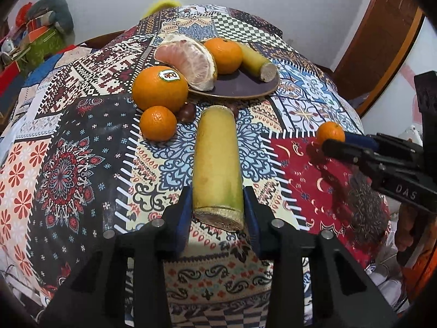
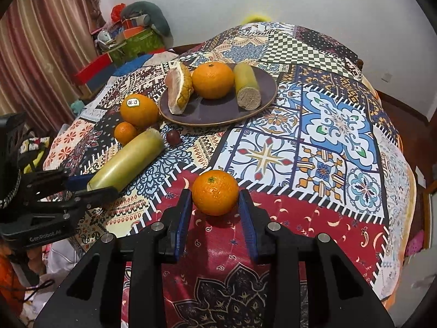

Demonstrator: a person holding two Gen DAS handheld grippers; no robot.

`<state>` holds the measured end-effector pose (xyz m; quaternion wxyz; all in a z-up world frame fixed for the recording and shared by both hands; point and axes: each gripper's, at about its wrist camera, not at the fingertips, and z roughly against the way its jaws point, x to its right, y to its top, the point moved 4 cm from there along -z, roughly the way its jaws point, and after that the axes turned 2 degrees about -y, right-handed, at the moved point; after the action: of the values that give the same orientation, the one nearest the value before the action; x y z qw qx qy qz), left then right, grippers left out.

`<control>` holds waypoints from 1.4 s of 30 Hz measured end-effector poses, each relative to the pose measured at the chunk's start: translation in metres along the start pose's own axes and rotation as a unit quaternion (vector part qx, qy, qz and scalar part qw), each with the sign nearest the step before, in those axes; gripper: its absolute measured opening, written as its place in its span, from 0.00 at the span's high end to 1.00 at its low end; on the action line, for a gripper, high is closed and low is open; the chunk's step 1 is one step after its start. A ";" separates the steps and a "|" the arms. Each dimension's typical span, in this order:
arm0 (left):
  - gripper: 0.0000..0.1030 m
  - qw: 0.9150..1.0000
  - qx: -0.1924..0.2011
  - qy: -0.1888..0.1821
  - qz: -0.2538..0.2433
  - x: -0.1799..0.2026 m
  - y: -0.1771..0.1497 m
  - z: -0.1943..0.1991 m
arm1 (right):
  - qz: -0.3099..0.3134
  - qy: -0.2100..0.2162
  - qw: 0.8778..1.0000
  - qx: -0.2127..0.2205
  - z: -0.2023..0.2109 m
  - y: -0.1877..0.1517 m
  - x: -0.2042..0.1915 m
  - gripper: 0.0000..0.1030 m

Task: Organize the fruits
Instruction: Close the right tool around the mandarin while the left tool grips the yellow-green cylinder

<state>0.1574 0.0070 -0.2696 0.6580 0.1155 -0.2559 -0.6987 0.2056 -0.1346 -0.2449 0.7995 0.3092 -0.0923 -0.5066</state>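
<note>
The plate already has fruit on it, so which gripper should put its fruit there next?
Probably the left gripper: its sugarcane piece points straight at the plate, closer than the right gripper's tangerine.

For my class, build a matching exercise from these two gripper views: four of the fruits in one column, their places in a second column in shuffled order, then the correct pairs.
Column one
1. Long yellow-green sugarcane piece
2. Small orange mandarin on the red cloth patch
3. Large orange with a white sticker
4. Peeled pink pomelo wedge

Column two
A. On the dark round plate
B. Between the left gripper's fingers
C. On the tablecloth beside the plate
D. Between the right gripper's fingers

Pairs: 1-B, 2-D, 3-C, 4-A
</note>
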 end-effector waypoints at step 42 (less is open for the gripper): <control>0.63 1.000 0.012 0.011 -0.026 0.001 0.067 -0.013 | -0.013 -0.003 1.000 0.022 0.002 0.023 0.024 0.69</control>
<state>0.2212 0.0037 -0.2458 0.6408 0.1372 -0.2539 -0.7114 0.2333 -0.1499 -0.2338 0.7856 0.3261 -0.1022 -0.5158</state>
